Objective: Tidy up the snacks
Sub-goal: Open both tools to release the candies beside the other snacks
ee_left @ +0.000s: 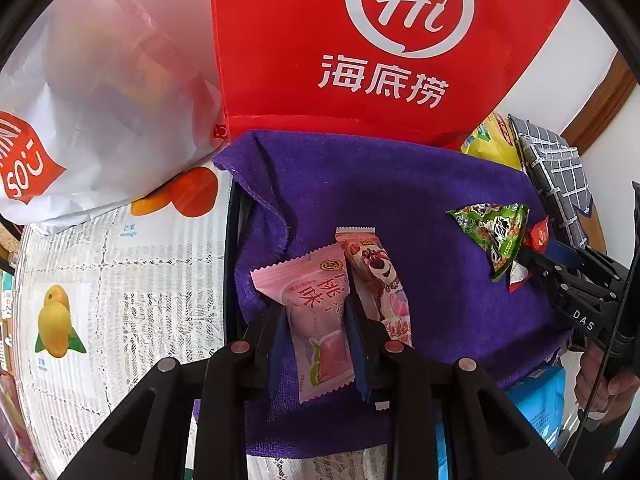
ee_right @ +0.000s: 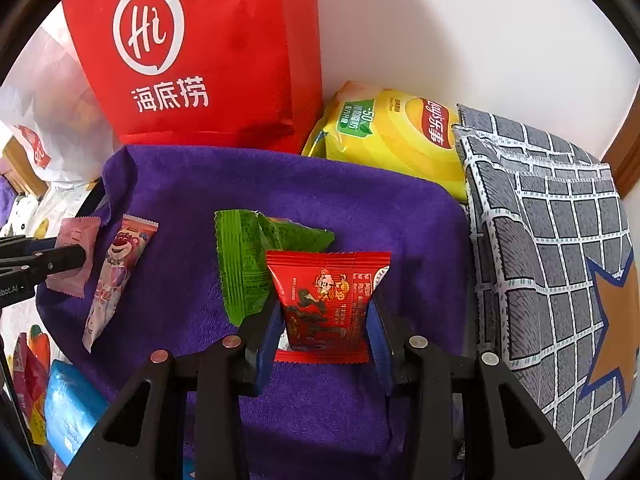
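A pink peach-flavour snack packet (ee_left: 316, 320) sits pinched between the fingers of the left gripper (ee_left: 316, 316), its upper end fanning out beyond the fingertips over a purple towel (ee_left: 400, 192). Just right of those fingers, touching the pink packet's edge, lies a long bear-print snack packet (ee_left: 378, 280). In the other hand, the right gripper (ee_right: 326, 312) has its fingers closed on the sides of a red snack packet (ee_right: 326, 300), which stands upright between the blue pads. Just beyond and left of the right fingertips, a green snack packet (ee_right: 250, 256) lies on the towel, its lower corner partly behind the red one. Further ahead of both pairs of fingers, a red bag (ee_right: 208, 56) with a white "Hi" logo stands at the towel's far edge. To its right leans a yellow crisp bag (ee_right: 392, 136), and right of the right fingers sits a grey grid-patterned cushion (ee_right: 552, 240). Left of the left fingers, a white plastic bag (ee_left: 100, 112) rests on a fruit-print tablecloth (ee_left: 120, 280) covering the table.
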The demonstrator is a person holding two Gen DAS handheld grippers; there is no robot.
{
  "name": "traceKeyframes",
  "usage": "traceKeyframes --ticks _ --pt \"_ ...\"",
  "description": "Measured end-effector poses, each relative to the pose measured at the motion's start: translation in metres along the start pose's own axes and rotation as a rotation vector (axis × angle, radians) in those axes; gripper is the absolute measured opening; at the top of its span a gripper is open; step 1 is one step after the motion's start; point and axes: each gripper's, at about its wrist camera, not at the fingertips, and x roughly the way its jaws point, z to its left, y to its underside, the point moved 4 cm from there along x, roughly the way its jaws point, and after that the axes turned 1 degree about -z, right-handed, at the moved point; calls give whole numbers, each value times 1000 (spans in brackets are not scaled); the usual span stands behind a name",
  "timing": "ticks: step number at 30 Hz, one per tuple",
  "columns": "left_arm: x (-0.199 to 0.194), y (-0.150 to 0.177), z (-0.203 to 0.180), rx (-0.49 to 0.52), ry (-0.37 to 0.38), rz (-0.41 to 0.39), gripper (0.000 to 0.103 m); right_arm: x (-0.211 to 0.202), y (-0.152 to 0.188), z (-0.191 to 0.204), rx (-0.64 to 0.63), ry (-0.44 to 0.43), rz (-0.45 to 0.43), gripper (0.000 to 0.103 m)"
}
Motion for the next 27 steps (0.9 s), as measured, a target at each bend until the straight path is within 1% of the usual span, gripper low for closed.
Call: traceKeyframes --ticks 8,10,14,15,17,18,21,23,25,27 --pt "1 1 -1 7 5 8 27 -11 -5 4 -10 -16 -28 43" --pt "0 1 -2 8 12 7 27 -17 -6 5 -8 -22 -42 46" --pt "-6 2 -3 14 31 3 27 -34 -10 4 -3 -22 -85 49" --pt "-7 2 -4 15 37 2 29 -38 -11 4 -2 -22 -92 51" --pt "-14 1 -5 13 50 -4 39 -47 -14 4 7 -22 -112 52" --pt "-17 1 -6 17 54 -12 47 -51 -15 4 19 -16 -121 52" --pt "-31 0 -8 27 61 -41 48 -67 -17 4 32 -10 -147 52" --pt "-41 0 -9 29 70 -60 49 -81 -18 6 24 2 -181 52" --pt "-51 -1 -9 32 74 -83 50 -96 -18 7 24 23 -214 58" --pt "-61 -1 -9 33 79 -102 50 -108 -13 6 31 37 -232 60"
